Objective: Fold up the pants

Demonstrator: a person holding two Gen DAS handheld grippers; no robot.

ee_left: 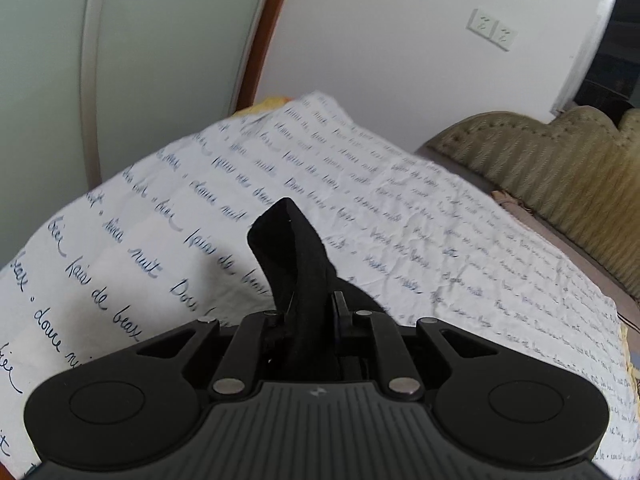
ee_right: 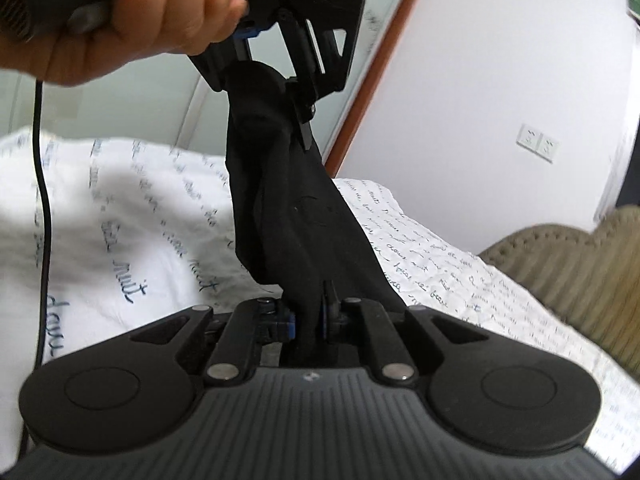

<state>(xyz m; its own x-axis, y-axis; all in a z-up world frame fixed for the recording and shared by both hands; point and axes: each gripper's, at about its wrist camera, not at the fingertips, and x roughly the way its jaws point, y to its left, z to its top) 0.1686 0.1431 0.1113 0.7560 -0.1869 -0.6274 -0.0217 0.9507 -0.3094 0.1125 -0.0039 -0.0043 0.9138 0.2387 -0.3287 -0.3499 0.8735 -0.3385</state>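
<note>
I see the left gripper [ee_left: 310,312] clamped on the black fabric pants [ee_left: 294,256], a folded strip sticking up past its fingers. The right gripper [ee_right: 308,316] is also closed on the pants [ee_right: 288,216], cloth stretched from between its fingers up to the left gripper [ee_right: 280,92]. Beyond both fingers lies the white script-printed bedsheet [ee_left: 168,200].

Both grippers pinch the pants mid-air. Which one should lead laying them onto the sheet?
Probably right gripper: it sits lower, nearer the sheet. Left gripper holds the black pants higher up.
</note>
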